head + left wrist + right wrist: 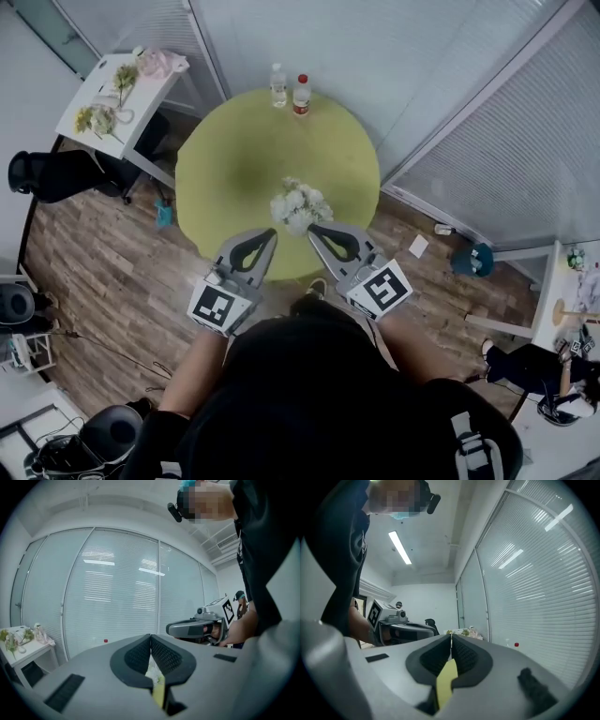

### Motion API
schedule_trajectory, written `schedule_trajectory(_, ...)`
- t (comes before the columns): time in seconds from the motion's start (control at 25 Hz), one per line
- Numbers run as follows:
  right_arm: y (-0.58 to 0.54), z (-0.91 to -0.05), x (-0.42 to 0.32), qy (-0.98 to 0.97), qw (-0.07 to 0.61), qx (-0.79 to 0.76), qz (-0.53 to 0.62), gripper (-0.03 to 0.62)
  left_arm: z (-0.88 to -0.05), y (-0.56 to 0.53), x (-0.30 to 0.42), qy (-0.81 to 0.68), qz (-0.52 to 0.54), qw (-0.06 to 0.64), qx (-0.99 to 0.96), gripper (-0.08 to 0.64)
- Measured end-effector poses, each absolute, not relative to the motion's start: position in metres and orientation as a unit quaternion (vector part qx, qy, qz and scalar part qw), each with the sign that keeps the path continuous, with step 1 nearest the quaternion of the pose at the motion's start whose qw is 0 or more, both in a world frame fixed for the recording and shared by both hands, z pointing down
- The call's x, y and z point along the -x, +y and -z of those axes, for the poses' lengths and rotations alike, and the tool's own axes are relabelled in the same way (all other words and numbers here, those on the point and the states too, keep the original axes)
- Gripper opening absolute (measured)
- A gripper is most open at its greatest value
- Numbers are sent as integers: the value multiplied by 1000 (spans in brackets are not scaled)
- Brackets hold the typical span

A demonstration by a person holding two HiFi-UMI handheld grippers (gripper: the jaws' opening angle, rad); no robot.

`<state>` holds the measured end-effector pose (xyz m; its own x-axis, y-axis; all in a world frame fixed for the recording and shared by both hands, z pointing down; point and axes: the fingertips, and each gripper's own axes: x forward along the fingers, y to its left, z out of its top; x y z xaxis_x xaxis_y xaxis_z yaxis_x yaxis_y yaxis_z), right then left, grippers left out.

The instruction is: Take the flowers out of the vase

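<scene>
White flowers [298,206] are sitting bunched on the round yellow-green surface [234,159], between the tips of my left claw [271,232] and right claw [313,228]; both are gripping nothing, jaws pressed together.

- The bunch of white flowers [298,206] stands on the round yellow-green bench [225,159], toward its near edge.
- The grey left tool [271,232] points in just left of the flowers, and the grey right tool [312,228] just right.
- A clear white-capped plastic bottle [278,86] and a red-capped plastic bottle [301,96] stand side by side at the far edge.
- A small white rectangular bench [150,89] stands behind, to the left.
</scene>
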<state>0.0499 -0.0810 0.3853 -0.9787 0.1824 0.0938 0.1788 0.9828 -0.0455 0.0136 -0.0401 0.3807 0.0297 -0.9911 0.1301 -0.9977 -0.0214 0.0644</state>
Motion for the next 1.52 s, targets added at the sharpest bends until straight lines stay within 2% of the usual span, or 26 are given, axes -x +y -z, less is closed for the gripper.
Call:
schedule_trajectory(0.52, -105, -399, -16, -996, 69, 54, -24, 20, -393, -75, 26, -667, -36, 62, -742, 14)
schedule_trajectory(1.08, -110, -411, 43, -982, 96, -154, -58, 20, -433, -102, 77, -482, -58, 73, -871, 14)
schedule_trajectory(1.52, -96, -417, 39, -956, 103, -267, -62, 19, -464, -104, 85, -394, -82, 87, -911, 15)
